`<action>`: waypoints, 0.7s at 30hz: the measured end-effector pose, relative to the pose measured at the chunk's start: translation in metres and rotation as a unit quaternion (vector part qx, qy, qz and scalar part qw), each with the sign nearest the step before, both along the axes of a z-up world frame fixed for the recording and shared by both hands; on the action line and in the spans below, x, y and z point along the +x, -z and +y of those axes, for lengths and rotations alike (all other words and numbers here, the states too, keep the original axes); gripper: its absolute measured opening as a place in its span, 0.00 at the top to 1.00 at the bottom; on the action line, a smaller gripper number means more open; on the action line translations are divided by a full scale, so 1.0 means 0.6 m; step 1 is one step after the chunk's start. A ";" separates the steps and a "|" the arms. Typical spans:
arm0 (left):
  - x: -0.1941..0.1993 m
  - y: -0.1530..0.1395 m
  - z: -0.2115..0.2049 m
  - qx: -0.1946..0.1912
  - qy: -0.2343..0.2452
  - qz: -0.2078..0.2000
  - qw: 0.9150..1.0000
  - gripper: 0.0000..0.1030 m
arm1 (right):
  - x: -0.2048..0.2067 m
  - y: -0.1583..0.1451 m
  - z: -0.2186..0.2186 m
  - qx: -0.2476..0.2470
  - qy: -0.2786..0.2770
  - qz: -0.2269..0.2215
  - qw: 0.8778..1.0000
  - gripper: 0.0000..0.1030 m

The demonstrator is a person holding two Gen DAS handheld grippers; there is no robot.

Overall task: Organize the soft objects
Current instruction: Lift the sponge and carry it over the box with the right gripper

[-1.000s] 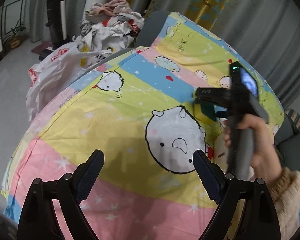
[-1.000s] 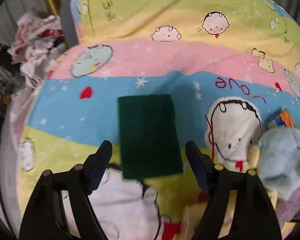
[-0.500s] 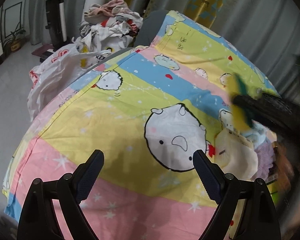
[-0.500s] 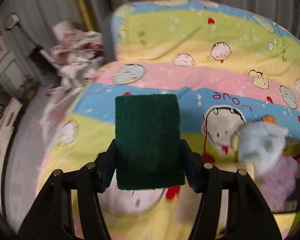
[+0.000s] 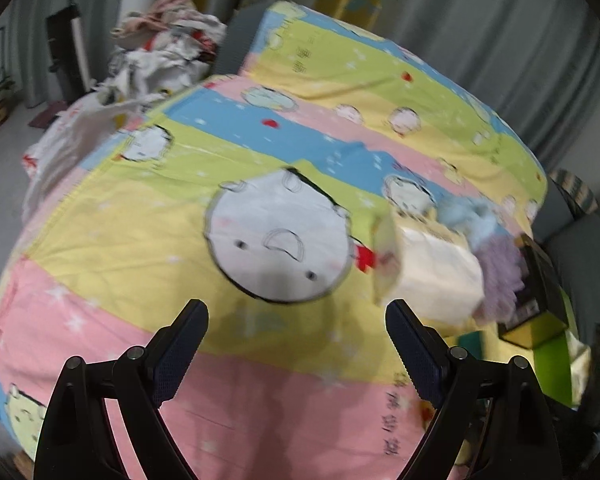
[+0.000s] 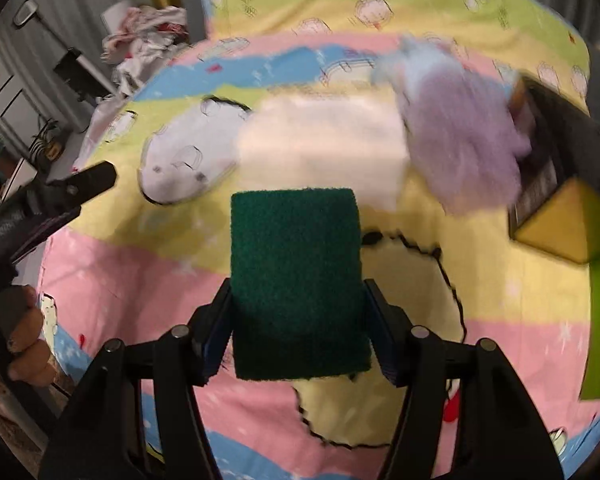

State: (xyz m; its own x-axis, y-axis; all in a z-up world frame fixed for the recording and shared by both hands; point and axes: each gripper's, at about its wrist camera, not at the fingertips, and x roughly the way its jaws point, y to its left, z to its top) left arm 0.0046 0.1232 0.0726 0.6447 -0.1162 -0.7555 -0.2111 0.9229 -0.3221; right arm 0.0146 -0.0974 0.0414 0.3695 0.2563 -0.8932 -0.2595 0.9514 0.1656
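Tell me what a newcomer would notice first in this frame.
The dark green sponge, clamped upright in the right gripper, fills the centre of its view. Beneath lies a loud striped cartoon sheet, with the left gripper open and empty above it.

Sponge (image 6: 296, 280) above blanket (image 6: 120, 280), cloths (image 6: 460, 148) beyond, box (image 6: 556, 220) right

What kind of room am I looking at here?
Most likely a bedroom at home: a cartoon-print bedsheet covers what looks like a bed, grey curtains hang behind it, and a heap of clothes is piled beside it.
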 end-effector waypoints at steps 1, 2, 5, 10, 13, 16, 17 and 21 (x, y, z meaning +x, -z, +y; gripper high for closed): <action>0.000 0.002 -0.010 -0.007 0.009 0.003 1.000 0.12 | 0.000 0.004 -0.010 0.005 0.009 0.006 1.000 0.28; 0.000 0.004 -0.016 -0.013 0.014 0.004 1.000 0.12 | 0.001 0.005 -0.020 0.013 0.016 0.008 1.000 0.24; -0.002 0.008 -0.037 -0.048 0.048 0.006 0.998 0.14 | 0.000 -0.007 -0.058 0.057 0.041 -0.002 0.998 0.18; -0.006 0.018 -0.093 -0.099 0.129 0.016 0.986 0.37 | 0.001 -0.026 -0.098 0.142 0.056 -0.011 0.988 0.21; -0.008 0.034 -0.140 -0.112 0.178 0.036 0.977 0.49 | 0.005 -0.014 -0.105 0.164 0.056 0.006 0.985 0.37; -0.010 0.052 -0.179 -0.118 0.213 0.060 0.968 0.62 | 0.009 0.006 -0.101 0.174 0.047 0.033 0.983 0.42; -0.010 0.056 -0.190 -0.119 0.222 0.065 0.966 0.64 | 0.004 0.011 -0.094 0.177 0.042 0.041 0.982 0.42; -0.016 0.061 -0.210 -0.096 0.226 0.051 0.968 0.64 | 0.010 0.036 -0.082 0.174 0.029 0.067 0.982 0.50</action>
